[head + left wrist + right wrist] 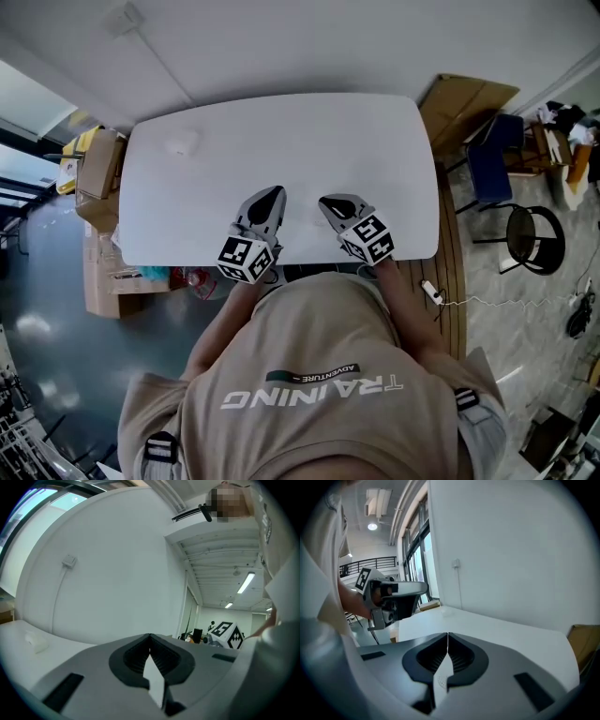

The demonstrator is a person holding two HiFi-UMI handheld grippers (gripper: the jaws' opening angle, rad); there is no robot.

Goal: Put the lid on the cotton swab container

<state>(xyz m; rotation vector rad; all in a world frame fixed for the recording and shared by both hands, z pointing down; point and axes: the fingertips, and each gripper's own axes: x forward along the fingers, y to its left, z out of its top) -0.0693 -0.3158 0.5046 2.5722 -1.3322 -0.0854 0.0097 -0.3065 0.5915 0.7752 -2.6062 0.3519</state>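
A small, pale, see-through object (180,143) lies near the far left corner of the white table (281,141); it looks like the swab container or its lid, too faint to tell which. It shows faintly in the left gripper view (36,641) as well. My left gripper (273,193) and right gripper (325,201) hover side by side over the table's near edge, far from that object. Both are shut with nothing between the jaws, as seen along the left gripper (150,637) and along the right gripper (448,634).
Cardboard boxes (98,169) stand on the floor left of the table. A flat cardboard sheet (466,101), a blue chair (492,164) and a round black stool (534,239) are on the right. A power strip with cable (431,291) lies on the floor near my right arm.
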